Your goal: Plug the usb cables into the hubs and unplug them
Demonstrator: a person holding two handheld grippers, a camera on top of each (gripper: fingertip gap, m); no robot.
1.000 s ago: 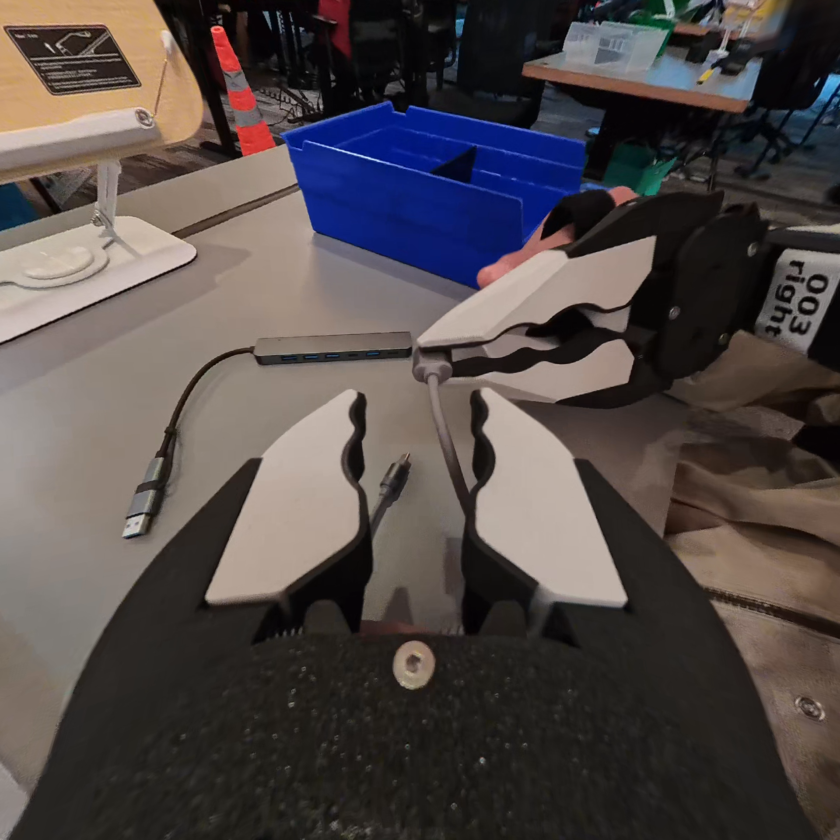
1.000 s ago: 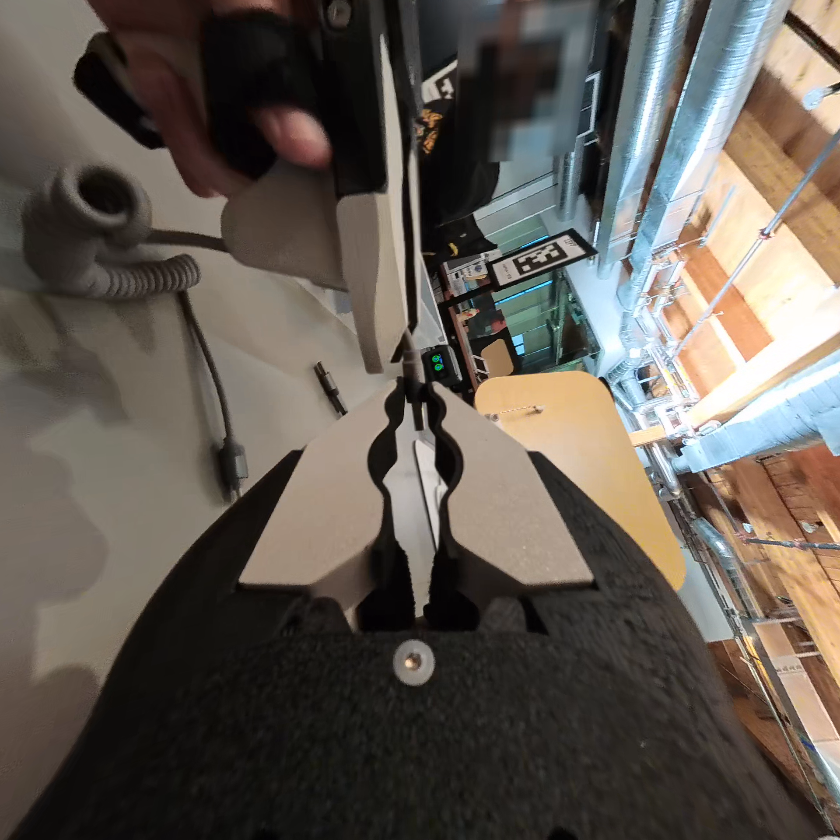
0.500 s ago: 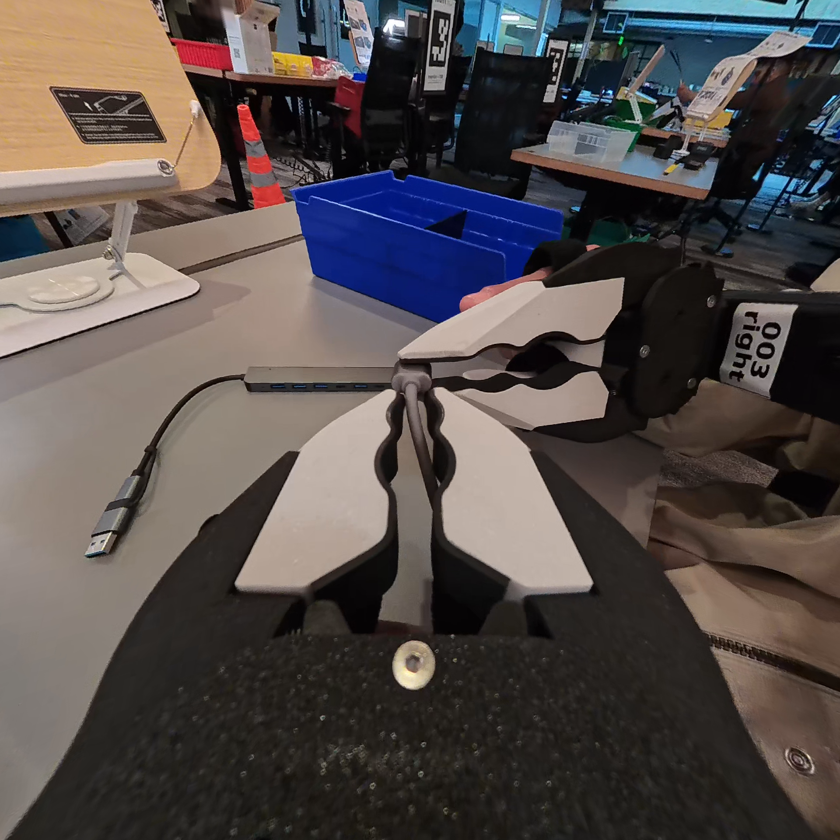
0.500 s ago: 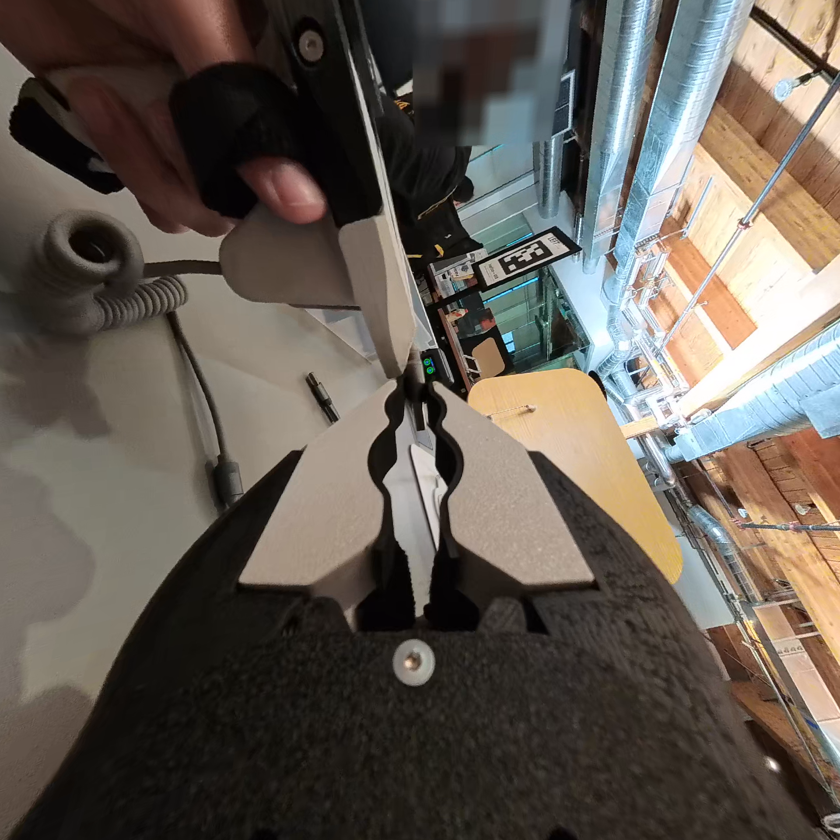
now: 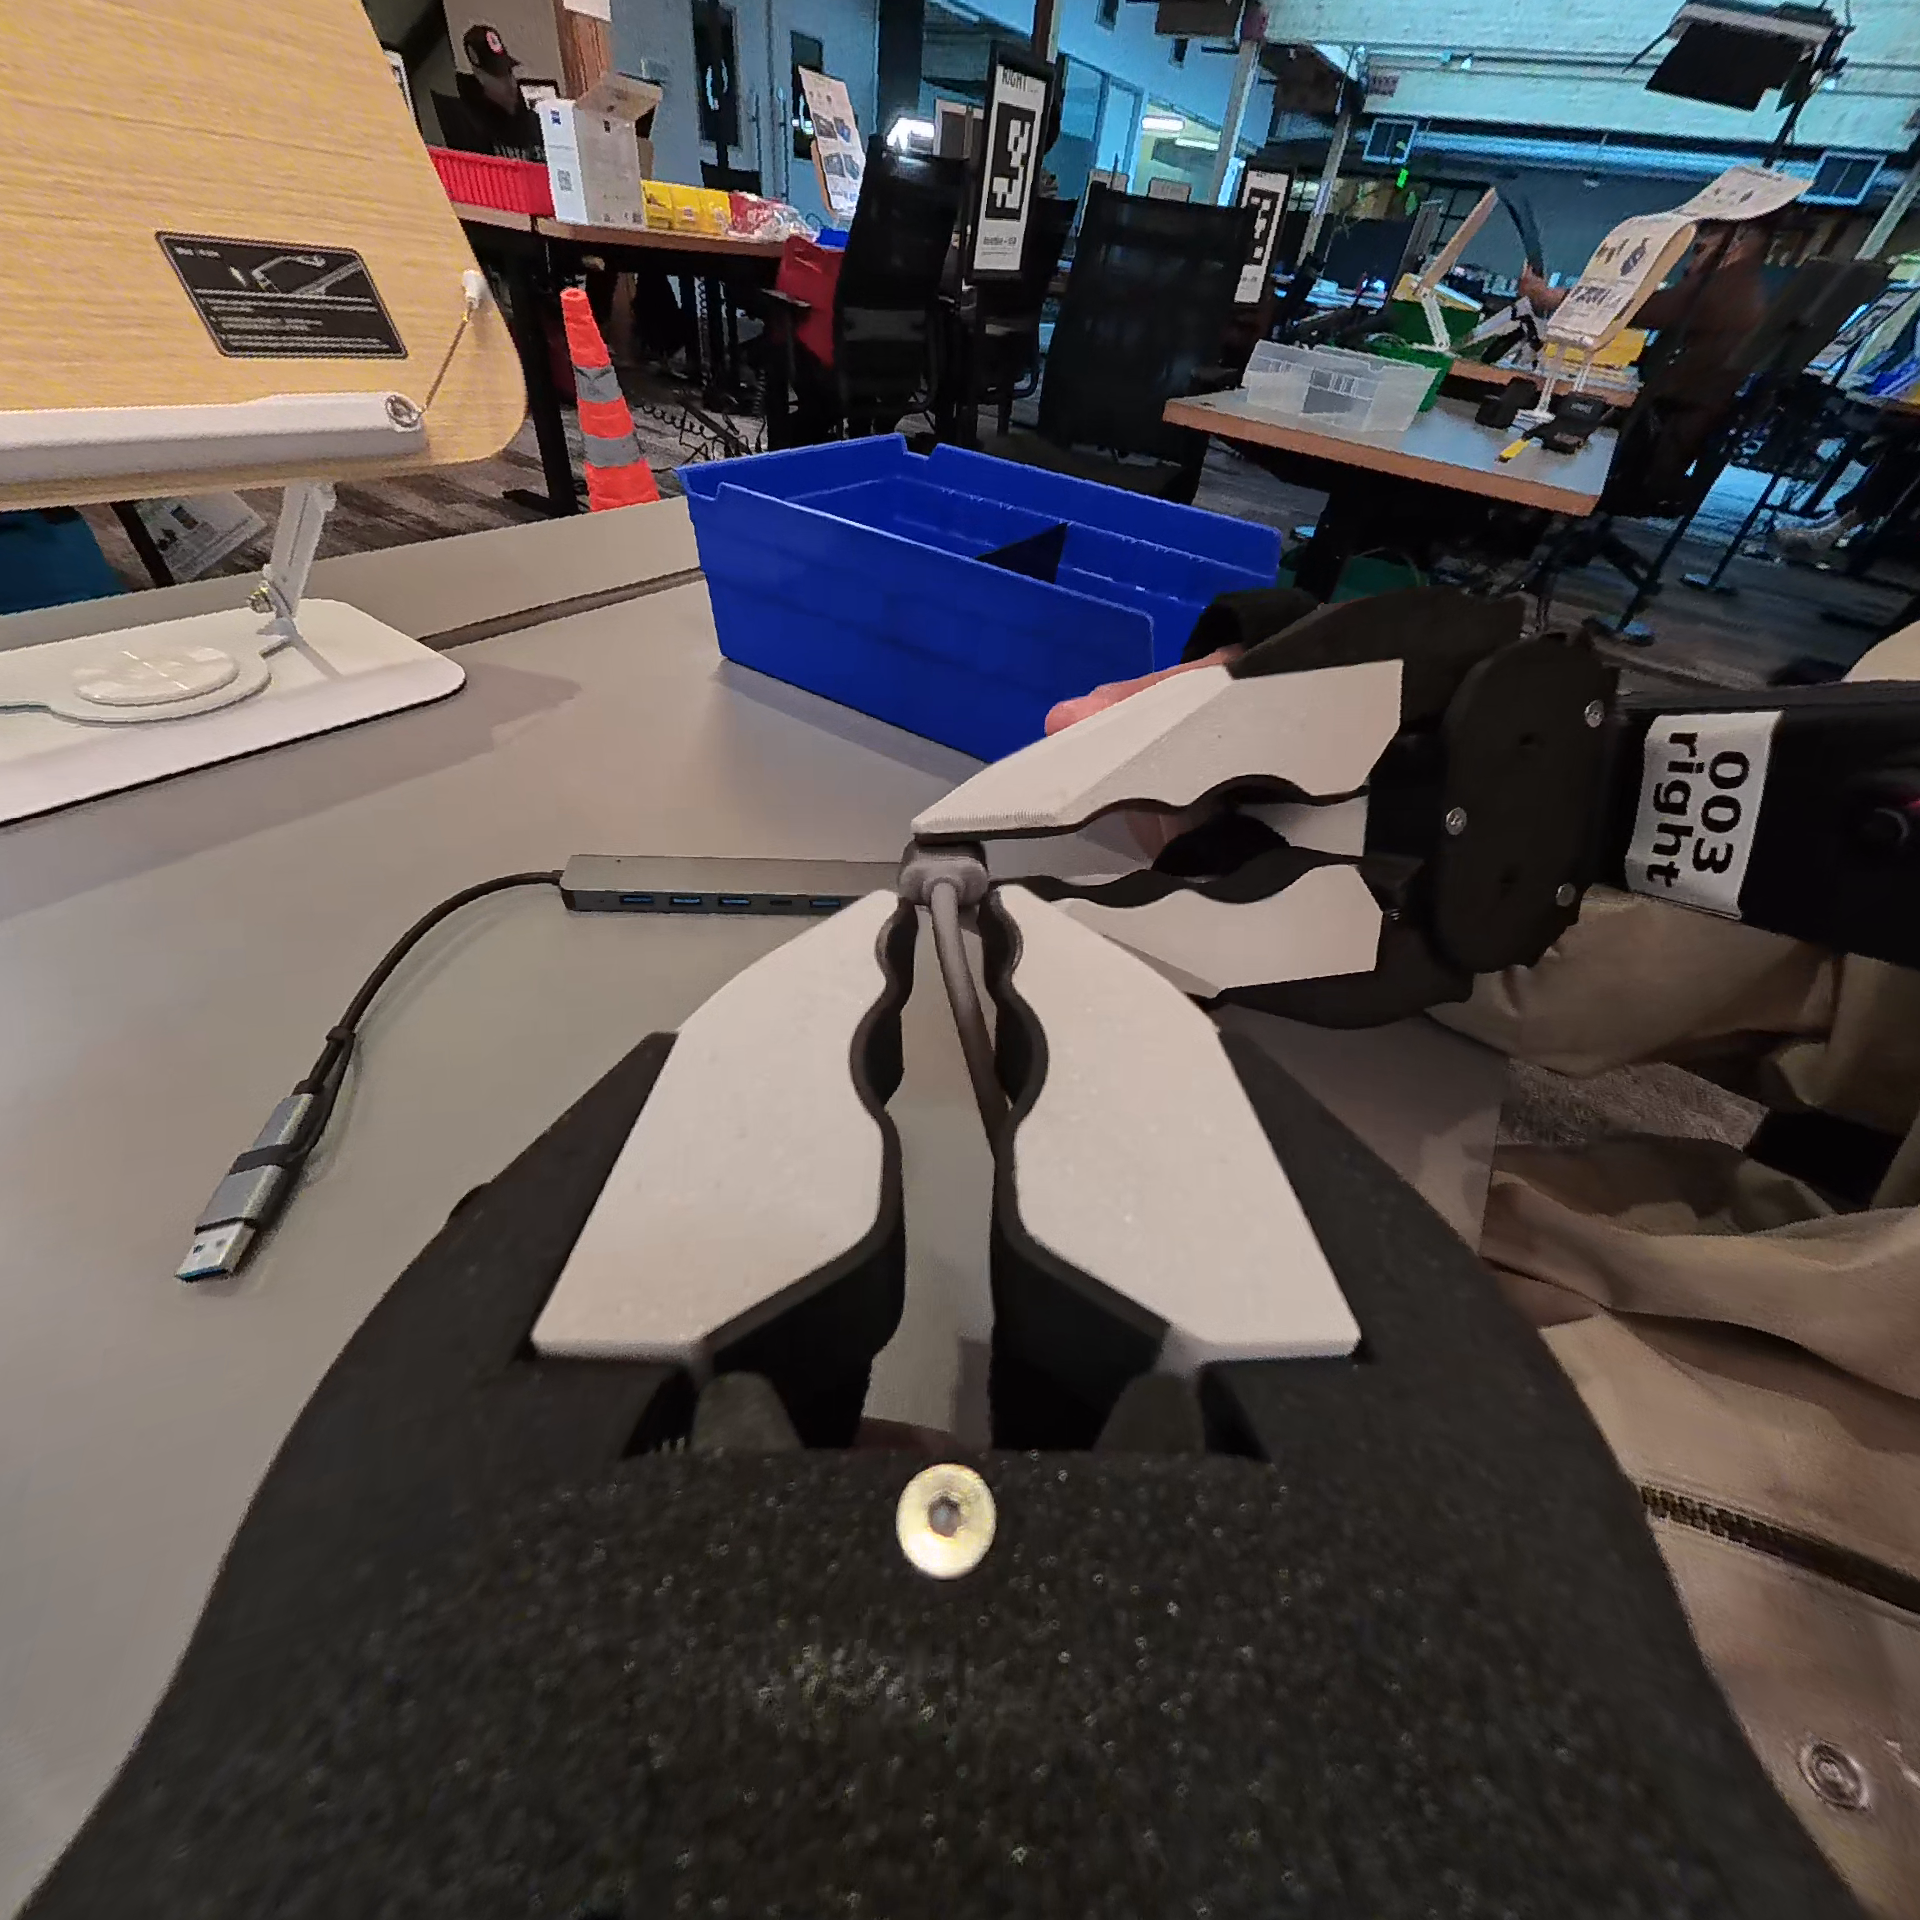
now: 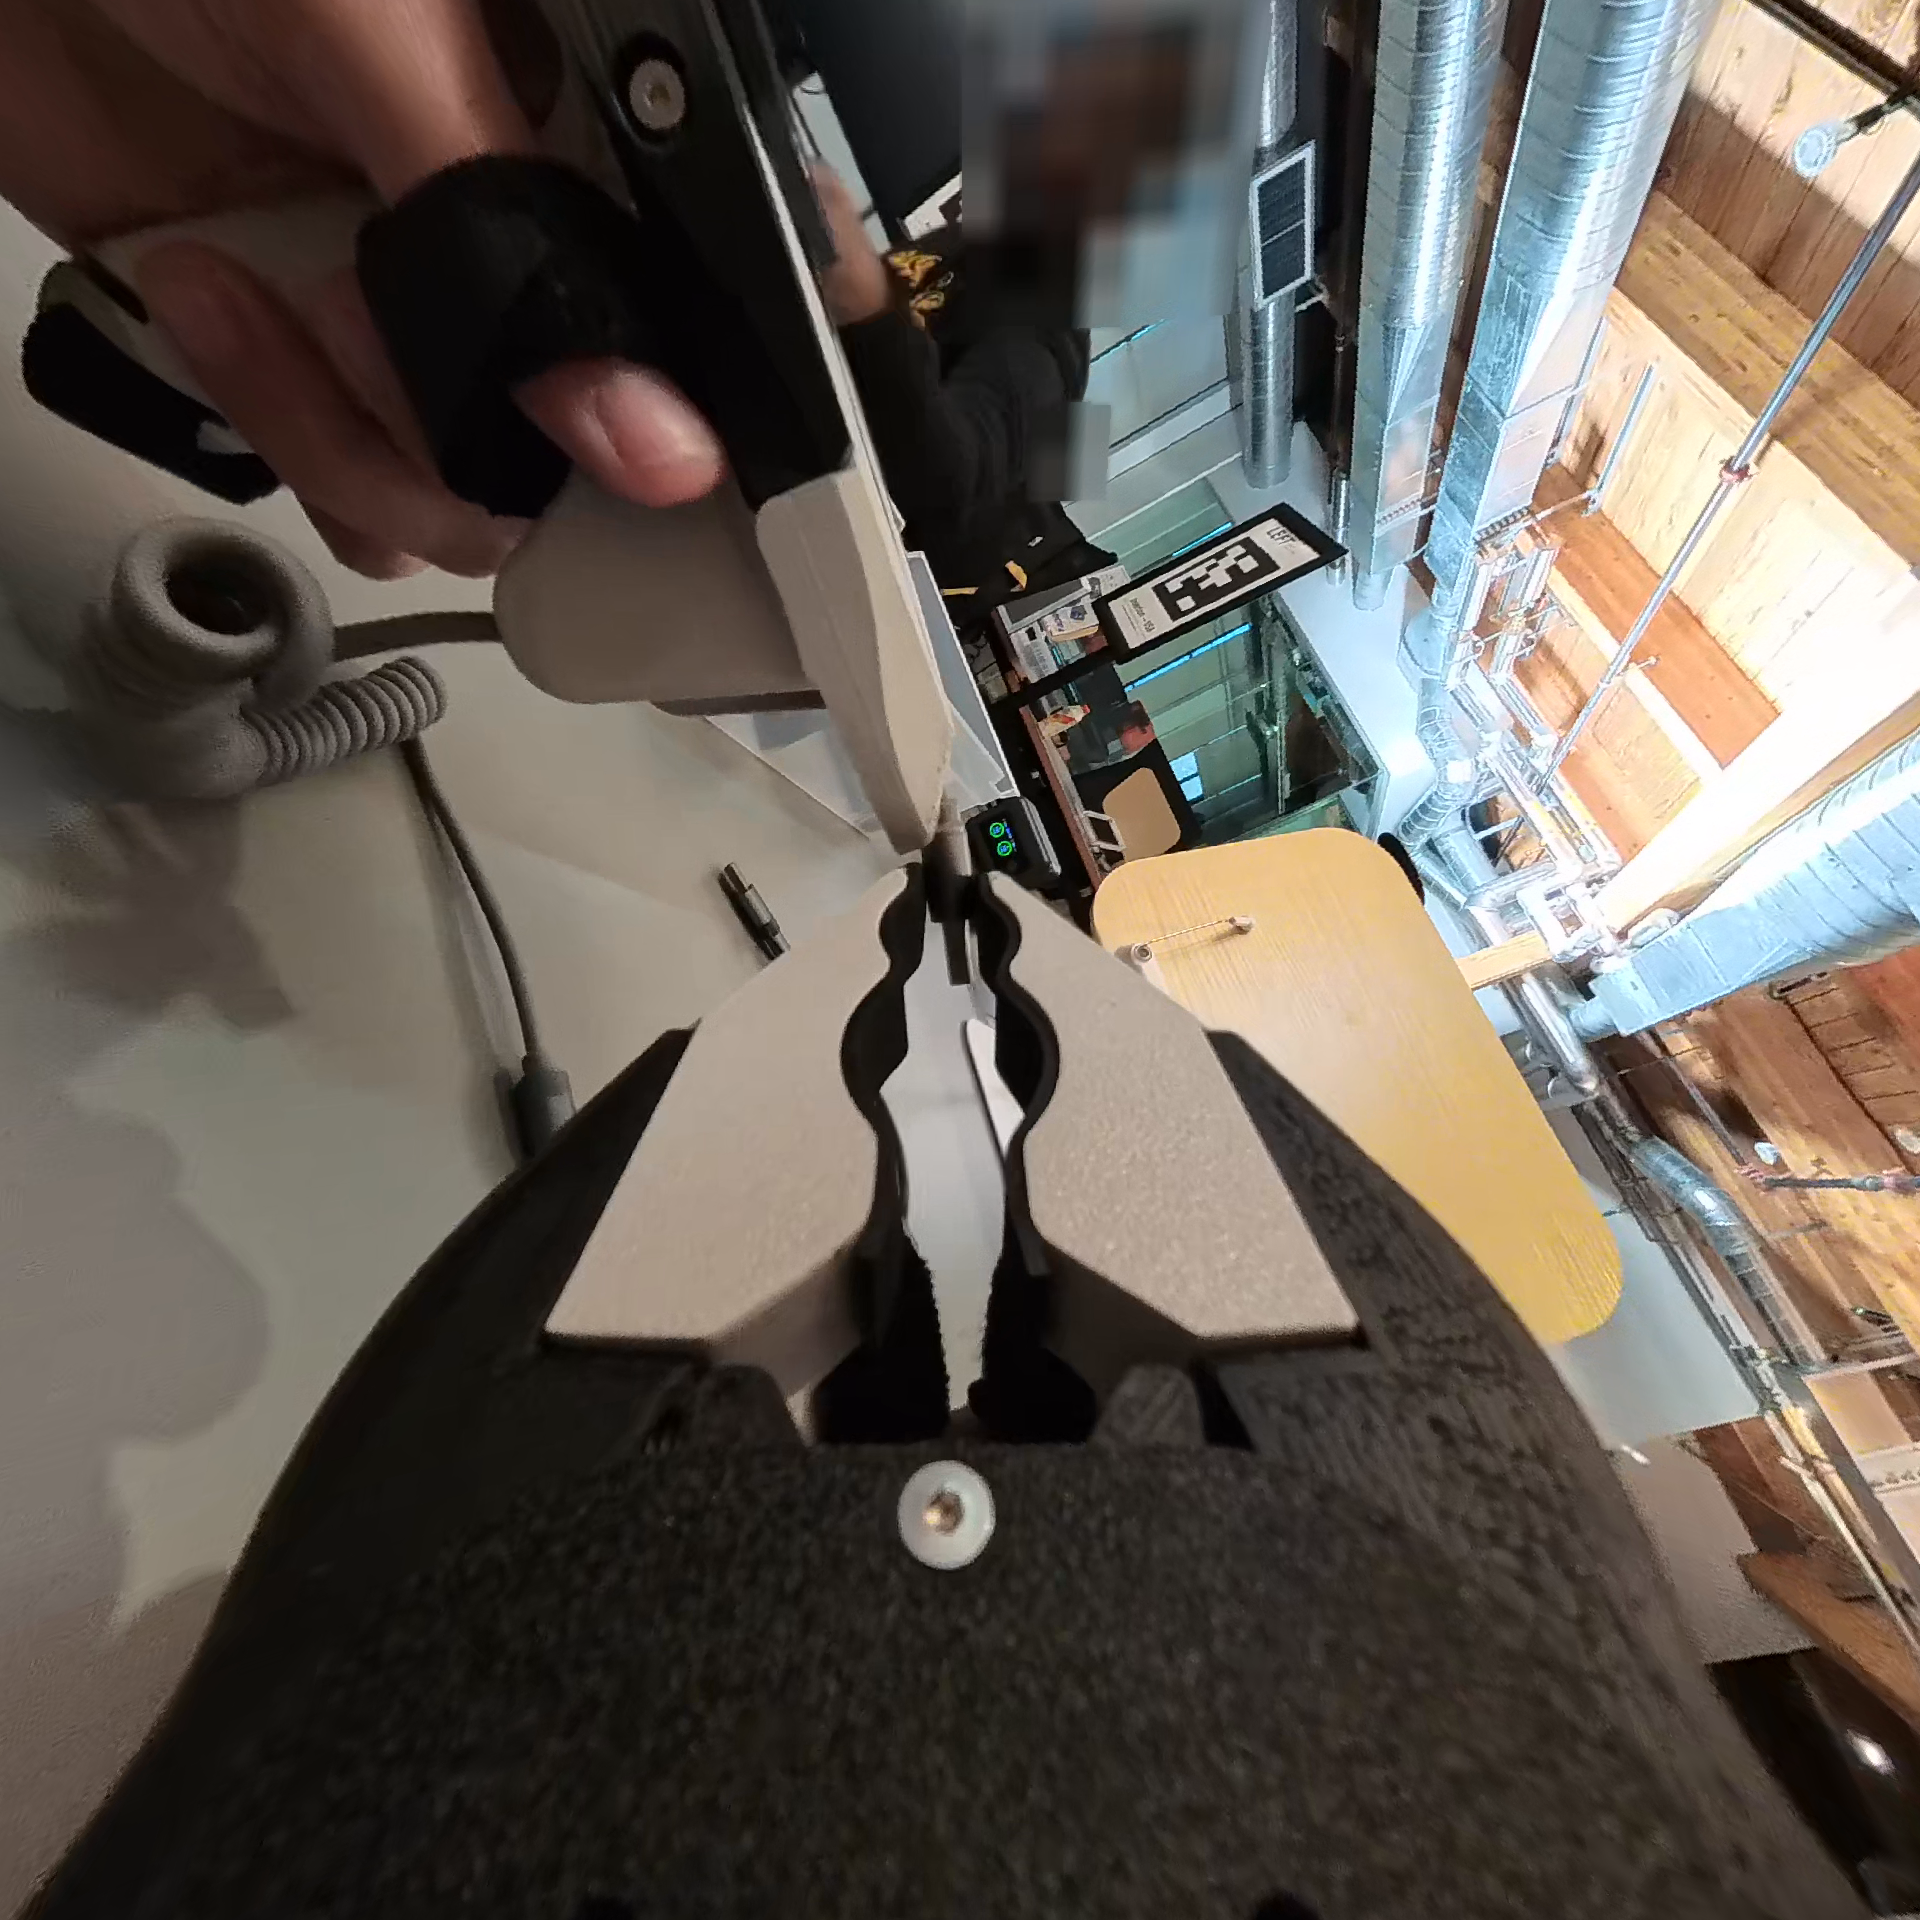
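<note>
Hub (image 5: 727, 891), a slim grey bar w/ a row of ports, lies flat on the grey table (image 5: 540, 790), its own black lead curving off to a plug (image 5: 223, 1221) lying nr the table's left edge. Left gripper (image 5: 940, 914) is pinched on a grey cable (image 5: 966, 997) just behind its plug end (image 5: 940, 873), which sits at the hub's right end. Right gripper (image 5: 977, 862) comes in from the right, tips pressed together on that same plug end; whether plug is seated in the hub can't be told. Blue bin (image 5: 935, 623) stands behind the hub. In the right wrist view, a coiled grey cable (image 6: 312, 717) lies on the table, and a hand (image 6: 343, 343) holds the left gripper (image 6: 914, 821).
</note>
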